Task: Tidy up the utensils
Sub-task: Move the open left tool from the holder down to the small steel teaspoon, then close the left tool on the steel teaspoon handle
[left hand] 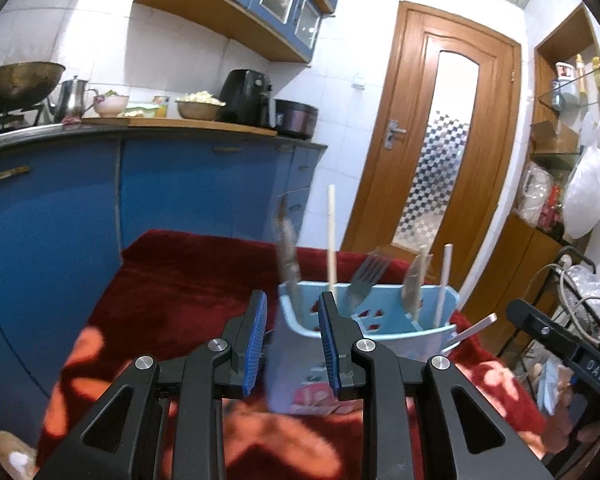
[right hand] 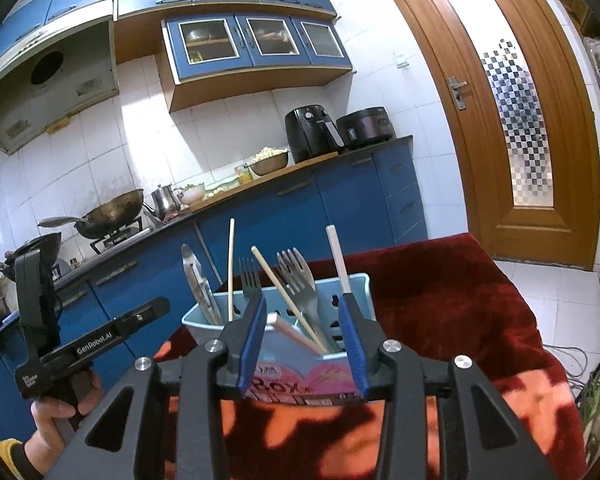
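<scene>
Blue-cabinet kitchen; red blanket (right hand: 440, 280) covers the near surface. Light-blue utensil holder (right hand: 356, 280), holding forks (right hand: 300, 276) and chopsticks (right hand: 230, 264), stands centrally. Left gripper (left hand: 292, 344) and right gripper (right hand: 302, 340): jaws parted, gripping nothing.

Pale blue holder (right hand: 352, 286); red-orange cloth (right hand: 460, 280).
</scene>
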`<action>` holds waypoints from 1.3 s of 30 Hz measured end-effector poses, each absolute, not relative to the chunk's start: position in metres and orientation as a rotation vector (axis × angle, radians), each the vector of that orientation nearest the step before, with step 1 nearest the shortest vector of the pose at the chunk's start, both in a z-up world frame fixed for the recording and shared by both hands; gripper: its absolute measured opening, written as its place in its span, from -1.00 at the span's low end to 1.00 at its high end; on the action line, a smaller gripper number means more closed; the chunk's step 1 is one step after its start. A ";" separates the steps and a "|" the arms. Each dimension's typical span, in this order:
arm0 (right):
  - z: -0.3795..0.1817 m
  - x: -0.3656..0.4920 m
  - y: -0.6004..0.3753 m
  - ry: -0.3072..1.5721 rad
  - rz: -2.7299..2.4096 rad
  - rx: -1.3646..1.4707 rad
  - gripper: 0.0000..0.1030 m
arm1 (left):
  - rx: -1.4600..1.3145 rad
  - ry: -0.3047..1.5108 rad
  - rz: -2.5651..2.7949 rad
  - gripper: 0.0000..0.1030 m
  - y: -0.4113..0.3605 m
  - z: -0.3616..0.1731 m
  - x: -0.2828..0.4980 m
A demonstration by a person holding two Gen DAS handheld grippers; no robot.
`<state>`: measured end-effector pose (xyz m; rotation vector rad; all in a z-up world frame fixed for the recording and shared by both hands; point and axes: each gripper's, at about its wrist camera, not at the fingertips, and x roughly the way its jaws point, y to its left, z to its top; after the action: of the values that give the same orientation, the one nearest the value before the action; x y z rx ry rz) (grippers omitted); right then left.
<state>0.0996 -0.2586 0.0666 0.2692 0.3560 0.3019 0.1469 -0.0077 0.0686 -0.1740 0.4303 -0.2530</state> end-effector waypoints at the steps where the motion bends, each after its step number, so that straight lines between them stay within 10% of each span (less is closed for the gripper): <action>1: 0.066 0.098 -0.258 0.363 0.301 0.266 -0.19 | -0.176 0.442 -0.249 -0.48 -0.004 0.068 0.146; 34: 0.036 0.079 -0.257 0.486 0.272 0.248 -0.13 | 0.081 0.855 -0.218 -0.48 -0.019 -0.015 0.232; 39: 0.034 0.078 -0.257 0.490 0.274 0.259 -0.13 | 0.059 0.885 -0.218 -0.85 -0.016 -0.019 0.240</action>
<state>0.0783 -0.2571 0.0342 0.2591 0.4895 0.2738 0.2396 -0.0164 -0.0189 0.0587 0.8847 -0.2183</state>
